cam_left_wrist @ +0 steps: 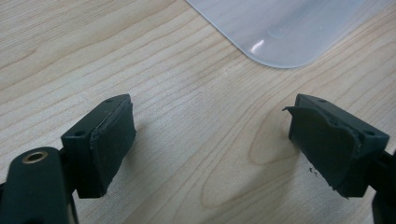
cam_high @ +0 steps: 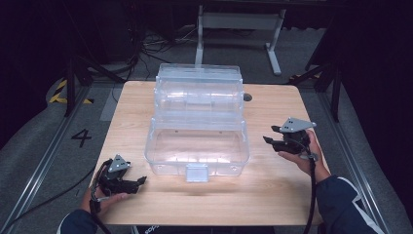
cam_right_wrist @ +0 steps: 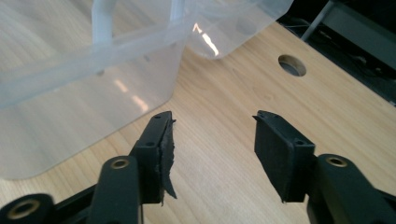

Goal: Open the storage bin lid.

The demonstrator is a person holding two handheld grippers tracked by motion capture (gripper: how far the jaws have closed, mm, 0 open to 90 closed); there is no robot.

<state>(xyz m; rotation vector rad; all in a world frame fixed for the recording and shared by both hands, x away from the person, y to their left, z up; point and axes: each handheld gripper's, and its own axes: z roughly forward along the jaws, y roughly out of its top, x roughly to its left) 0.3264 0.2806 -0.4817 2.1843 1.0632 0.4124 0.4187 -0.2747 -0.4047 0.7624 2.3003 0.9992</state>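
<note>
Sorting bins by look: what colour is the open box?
Clear, colourless plastic box; best in the high view.

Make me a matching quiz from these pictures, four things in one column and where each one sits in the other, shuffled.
Things:
1. clear plastic box
2. left gripper
3. right gripper
4. round hole

Places:
A. in the tabletop, beside the raised lid, far side
B. middle of the wooden table, standing open
C. near corner of the table, on the side of the painted floor number
D. beside the box, on the side away from the floor number

Pairs: 1-B, 2-C, 3-D, 4-A
</note>
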